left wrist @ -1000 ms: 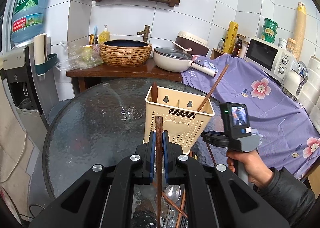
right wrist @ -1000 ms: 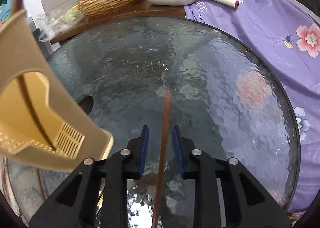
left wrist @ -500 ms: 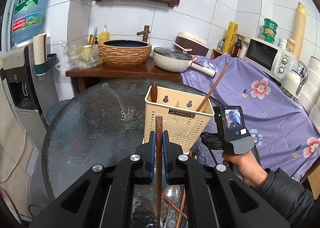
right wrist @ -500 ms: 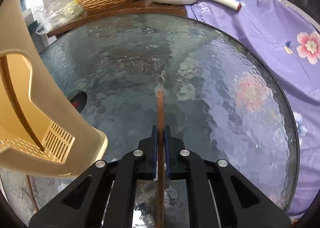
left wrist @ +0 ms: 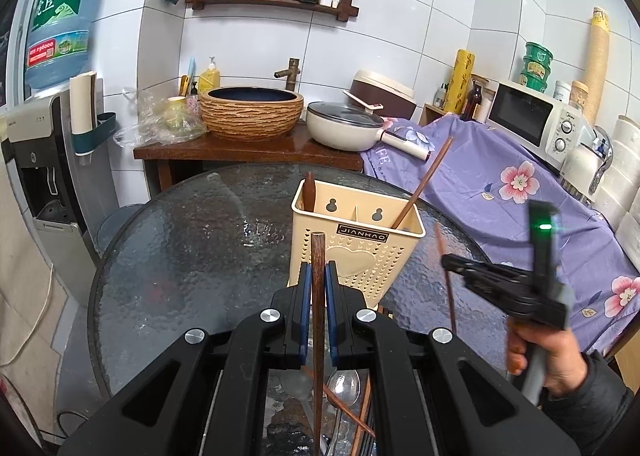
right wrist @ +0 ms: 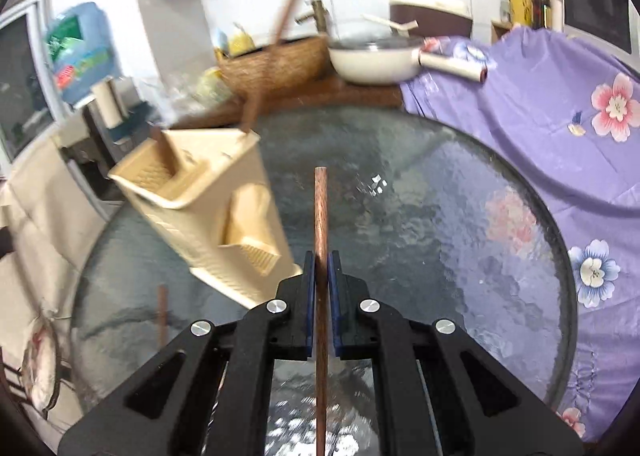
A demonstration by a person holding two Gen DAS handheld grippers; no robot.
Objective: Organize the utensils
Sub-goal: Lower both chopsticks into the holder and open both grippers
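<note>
A cream plastic utensil holder [left wrist: 362,252] [right wrist: 208,212] stands on the round glass table [left wrist: 192,256] [right wrist: 440,216], with a long wooden chopstick [left wrist: 424,182] and a dark wooden handle [left wrist: 309,192] in it. My left gripper [left wrist: 318,276] is shut on a wooden chopstick [left wrist: 318,296], just in front of the holder. My right gripper [right wrist: 321,268] is shut on another wooden chopstick [right wrist: 321,224], lifted above the table to the right of the holder. It also shows in the left wrist view as the right gripper [left wrist: 450,262] in a hand.
Loose spoons and chopsticks [left wrist: 344,396] lie on the glass under my left gripper. Behind the table stand a wooden counter with a woven basin [left wrist: 251,112] and a white pan [left wrist: 344,130]. A purple flowered cloth [left wrist: 520,184] covers the right side, by a microwave [left wrist: 532,116].
My right gripper closed on the chopstick that lay between its open fingers, then rose from the table with it and tilted up. The left gripper kept still.
</note>
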